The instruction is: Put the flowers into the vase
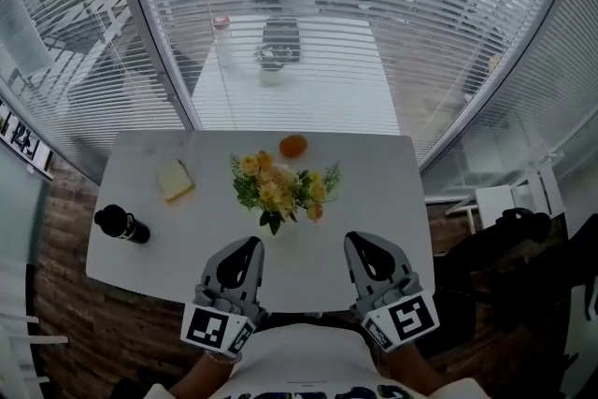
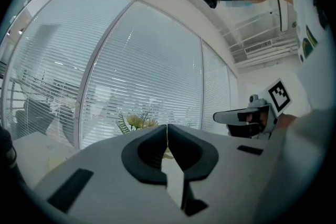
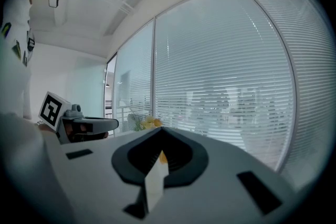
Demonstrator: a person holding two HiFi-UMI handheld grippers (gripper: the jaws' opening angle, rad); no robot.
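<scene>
The bunch of yellow flowers with green leaves [image 1: 280, 190] sits mid-table, perhaps already in a vase that the steep view hides; a careless reach could tip it onto the round orange fruit [image 1: 293, 145] just behind. The left gripper [image 1: 248, 244] and right gripper [image 1: 353, 240], both pinched together on nothing, hover by the white table's [image 1: 374, 173] near edge, with bare top ahead.

Soft, even daylight through the blinds [image 1: 308, 5] — faint shadows, strong fisheye bending, dark vignetted corners in both gripper views.

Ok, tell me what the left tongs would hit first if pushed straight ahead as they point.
Most likely the flowers, seen right over the shut left tongs in their own view; depth is unclear.
</scene>
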